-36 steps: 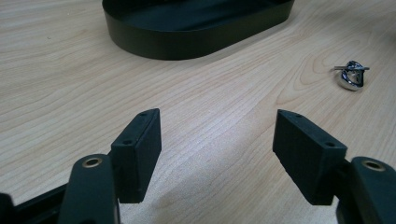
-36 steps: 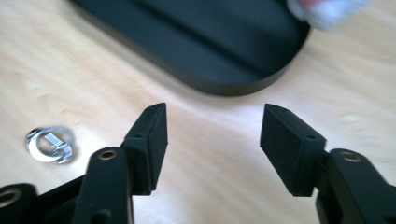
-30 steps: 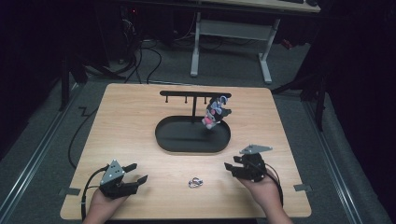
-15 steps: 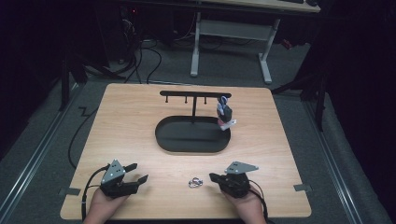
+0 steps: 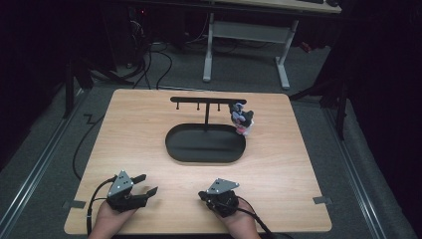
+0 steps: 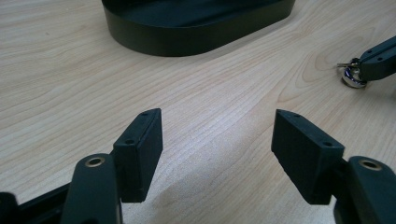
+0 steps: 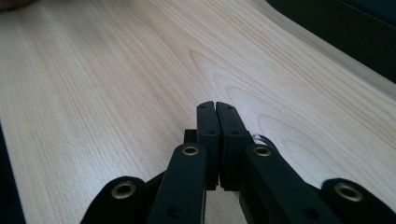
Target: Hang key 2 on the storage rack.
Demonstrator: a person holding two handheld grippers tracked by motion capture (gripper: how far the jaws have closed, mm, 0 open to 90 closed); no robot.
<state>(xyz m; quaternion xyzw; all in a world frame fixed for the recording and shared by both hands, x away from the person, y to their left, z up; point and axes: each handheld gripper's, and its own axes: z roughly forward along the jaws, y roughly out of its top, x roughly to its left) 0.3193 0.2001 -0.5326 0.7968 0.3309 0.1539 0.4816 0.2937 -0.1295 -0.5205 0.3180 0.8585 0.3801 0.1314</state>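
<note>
wooden table (image 5: 149,124); right claw (image 7: 215,109) pinches key ring (image 6: 351,77).

Tray (image 5: 175,144) behind claws, ring (image 6: 351,77) beside right claw (image 5: 205,195)

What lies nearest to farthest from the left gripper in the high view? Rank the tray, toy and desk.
From the left gripper:
1. Tray, ahead and to its right, mid-table.
2. Toy, hanging at the right end of the rack.
3. Desk, on the floor beyond the table.
</note>
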